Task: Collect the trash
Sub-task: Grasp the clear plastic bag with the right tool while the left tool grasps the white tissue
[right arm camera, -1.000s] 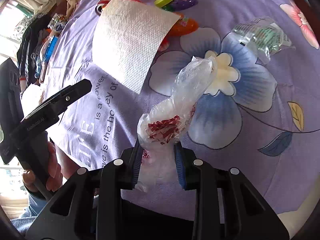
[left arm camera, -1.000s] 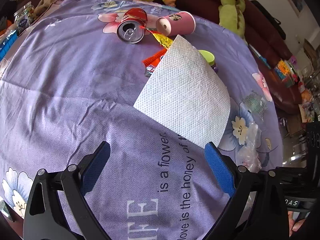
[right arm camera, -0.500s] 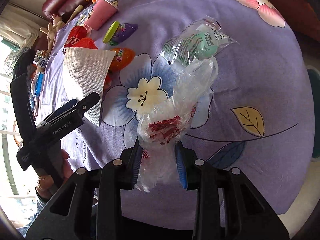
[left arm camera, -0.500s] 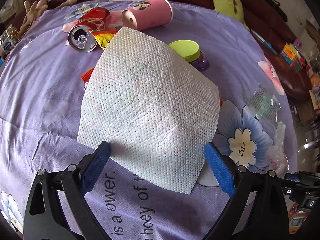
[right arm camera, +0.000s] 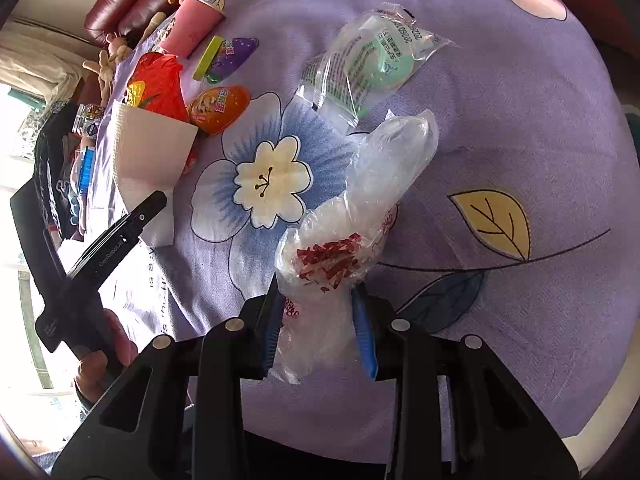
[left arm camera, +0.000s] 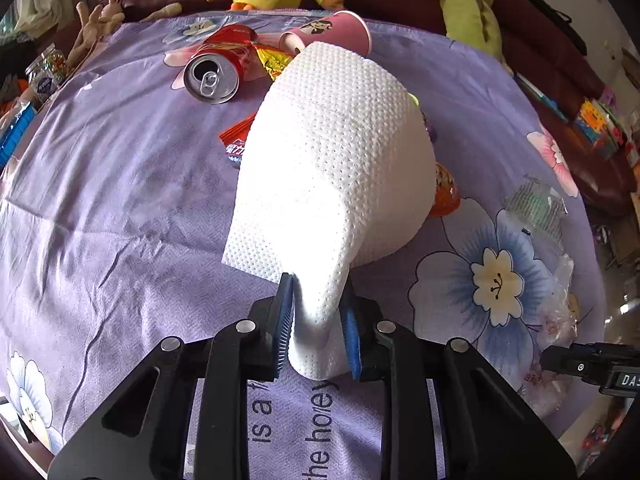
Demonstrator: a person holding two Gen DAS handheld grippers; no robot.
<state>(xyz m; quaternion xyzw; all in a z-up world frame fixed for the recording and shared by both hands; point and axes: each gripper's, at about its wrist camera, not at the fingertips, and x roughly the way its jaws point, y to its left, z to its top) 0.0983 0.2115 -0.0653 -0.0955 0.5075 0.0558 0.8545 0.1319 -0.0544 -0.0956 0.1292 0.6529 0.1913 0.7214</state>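
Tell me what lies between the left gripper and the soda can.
The left gripper is shut on the paper towel, which rises in front of it. The soda can lies beyond to the left, on open cloth; only the held towel and a red wrapper lie between.

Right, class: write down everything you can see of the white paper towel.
The paper towel is a white sheet embossed with small dots, soft and thin. The left tool is shut on its bunched near corner; from there it billows up in a curve. It hides part of the wrappers behind it. In the right wrist view it appears folded, beside the orange wrapper.
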